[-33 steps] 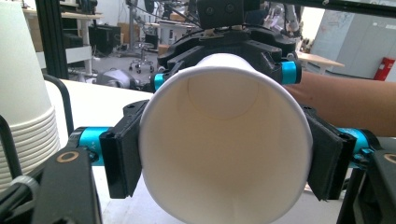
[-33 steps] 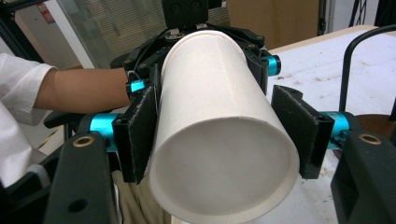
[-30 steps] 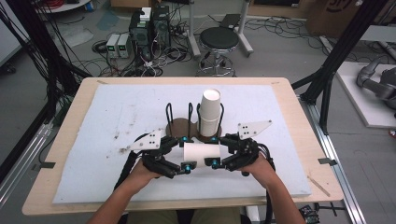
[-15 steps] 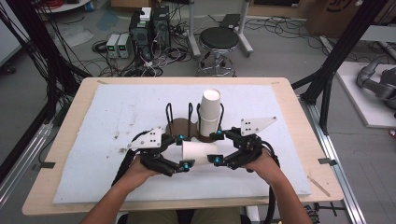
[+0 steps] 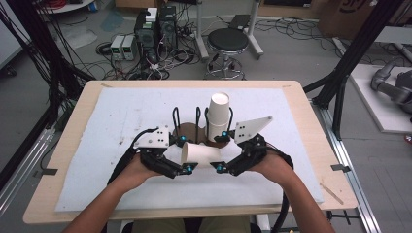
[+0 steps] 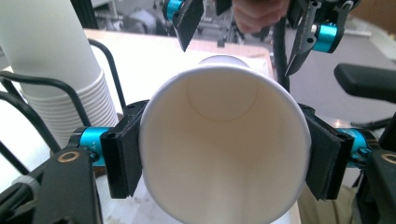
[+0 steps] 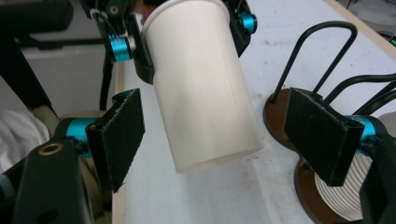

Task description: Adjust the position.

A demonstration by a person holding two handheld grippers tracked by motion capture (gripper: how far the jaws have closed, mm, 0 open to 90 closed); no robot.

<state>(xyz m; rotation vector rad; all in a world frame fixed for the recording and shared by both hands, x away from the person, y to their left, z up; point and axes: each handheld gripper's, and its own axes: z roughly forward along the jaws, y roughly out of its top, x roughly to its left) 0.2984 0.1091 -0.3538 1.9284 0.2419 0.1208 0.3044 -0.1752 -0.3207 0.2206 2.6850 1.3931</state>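
A white paper cup (image 5: 201, 154) lies level above the white mat, between my two grippers. My left gripper (image 5: 186, 154) is shut on its rim end; in the left gripper view the pads (image 6: 122, 156) press both sides of the open mouth (image 6: 224, 140). My right gripper (image 5: 221, 151) faces it from the other side. Its jaws have just opened and stand open on either side of the cup's closed base (image 7: 205, 88), apart from it. A tall stack of white cups (image 5: 218, 116) stands upright in a black wire holder (image 5: 187, 116) just behind.
The holder's brown round base (image 7: 280, 112) and wire loops sit close behind the grippers. The white mat (image 5: 111, 121) covers a wooden table (image 5: 73, 111). Beyond the far edge are a stool (image 5: 228, 41), cables and black frame posts.
The right gripper's jaws have opened off the cup's base. Both hands have risen a little, and the cup has stayed in the left gripper.
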